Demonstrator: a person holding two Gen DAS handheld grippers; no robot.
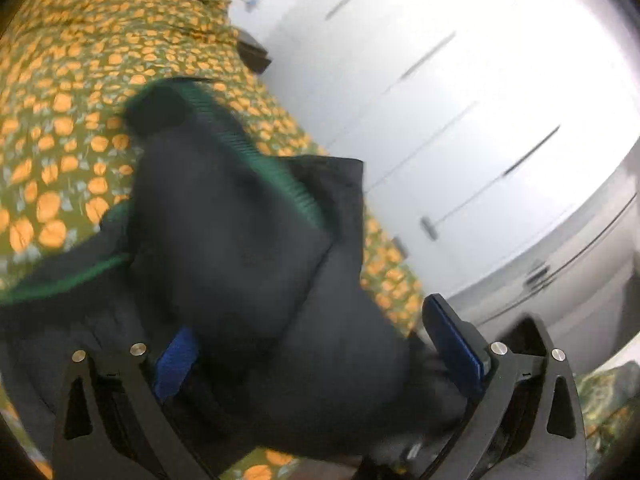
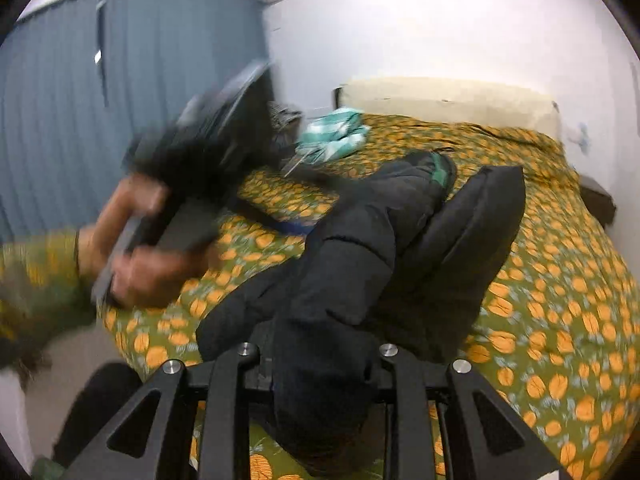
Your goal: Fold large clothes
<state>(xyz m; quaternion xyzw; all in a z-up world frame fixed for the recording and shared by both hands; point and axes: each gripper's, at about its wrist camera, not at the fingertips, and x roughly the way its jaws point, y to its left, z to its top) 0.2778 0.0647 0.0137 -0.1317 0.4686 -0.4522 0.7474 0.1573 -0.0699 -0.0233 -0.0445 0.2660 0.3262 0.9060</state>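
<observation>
r tongs (image 2: 316, 364) pinch black jacket (image 2: 400, 248) near bed (image 2: 560, 280) foot edge; l tongs (image 1: 316, 344) wide w/ cloth between. risk: thin bite slips, bulk sags, fold skews.

The left wrist view looks down along its claw (image 1: 320, 344) across the bed (image 1: 60, 120), close over the dark garment (image 1: 240, 240), with white wardrobe doors (image 1: 460, 100) filling the upper right. The right wrist view faces up the bed (image 2: 560, 280) toward the headboard (image 2: 440, 100), with the curtain (image 2: 140, 80) upper left. Both share the garment (image 2: 380, 240) and bedspread.
</observation>
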